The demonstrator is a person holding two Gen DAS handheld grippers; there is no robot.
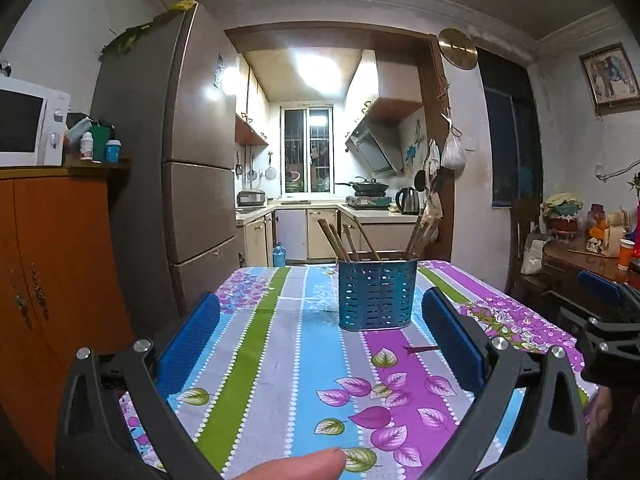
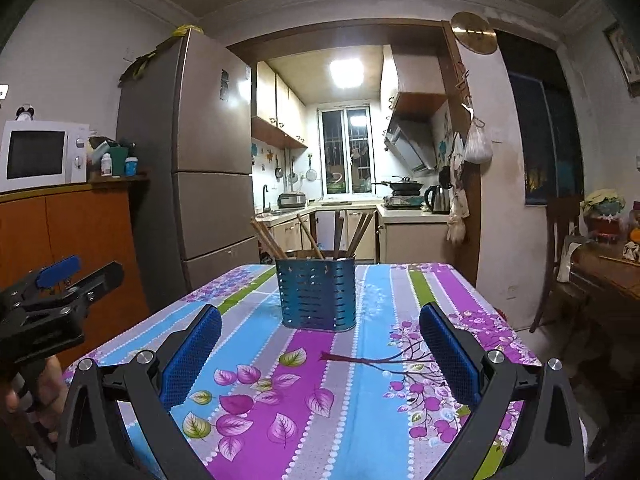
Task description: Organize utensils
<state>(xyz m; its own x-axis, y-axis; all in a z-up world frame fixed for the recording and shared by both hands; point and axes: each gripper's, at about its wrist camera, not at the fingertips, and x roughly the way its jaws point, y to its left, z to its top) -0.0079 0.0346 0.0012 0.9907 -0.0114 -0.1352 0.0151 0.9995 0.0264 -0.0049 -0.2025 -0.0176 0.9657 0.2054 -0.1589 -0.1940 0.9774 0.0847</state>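
Chopsticks point(image 1: 352, 240) stand in a blue perforated holder point(image 1: 376, 296) on the table, which is covered by a striped flowered tablecloth point(image 1: 280, 360). From the left wrist view, the left gripper point(image 1: 320, 320) hangs above the near part of the table with its jaws wide apart, and nothing is between the blue pads. The holder stands ahead, a little to the right of the middle, not touching either finger. A fingertip point(image 1: 304, 466) of the person shows at the bottom edge. At the far right the right gripper point(image 1: 608, 304) is partly cut off by the frame, so from here I cannot tell how its jaws stand. This view alone shows a red cup point(image 1: 626, 254) on a side cabinet at the right.

From the right wrist view, the right gripper point(image 2: 320, 328) also has its jaws wide apart and holds nothing. The holder point(image 2: 316, 294) stands ahead between the two fingers' lines, apart from them, with the chopsticks point(image 2: 280, 240) leaning out of it to several sides. How many chopsticks there are is hard to count. At the left edge the left gripper point(image 2: 60, 276) is seen from the side, with the person's hand point(image 2: 36, 392) under it, dark and partly hidden. The microwave point(image 2: 40, 154) on the orange cabinet is seen whole here, while in the other view it is cut off.
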